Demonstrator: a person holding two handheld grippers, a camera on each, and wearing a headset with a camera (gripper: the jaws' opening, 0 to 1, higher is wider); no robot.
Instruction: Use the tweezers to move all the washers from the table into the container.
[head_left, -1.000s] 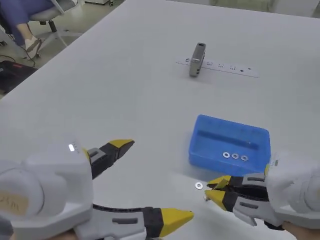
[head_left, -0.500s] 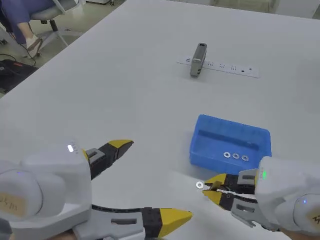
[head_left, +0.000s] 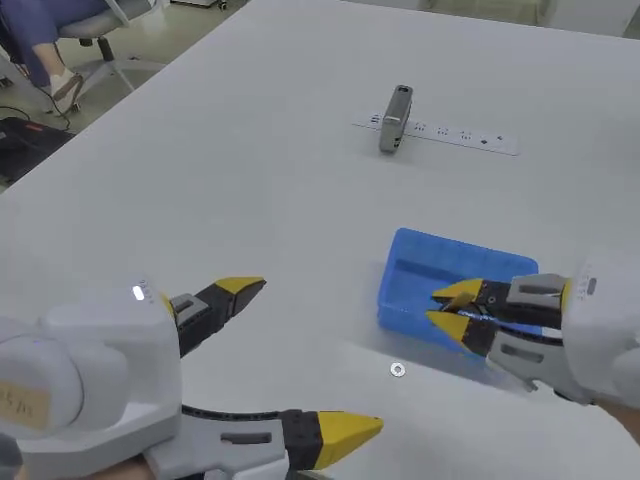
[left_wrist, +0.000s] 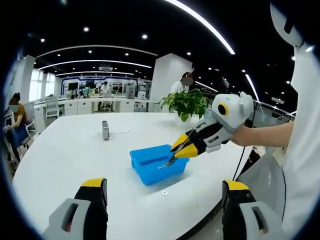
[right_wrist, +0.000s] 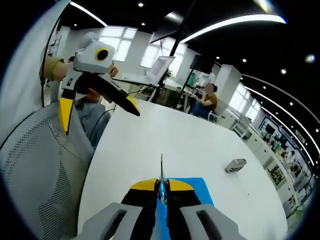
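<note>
The left gripper sits at the near left above the table, jaws spread wide with nothing between them. To its right, 1 washer lies flat on the table, just in front of the blue container. The right gripper hangs over the container's near part, jaws clamped narrow on the tweezers, whose tips point toward the container. Whether the tips hold a washer cannot be told.
</note>
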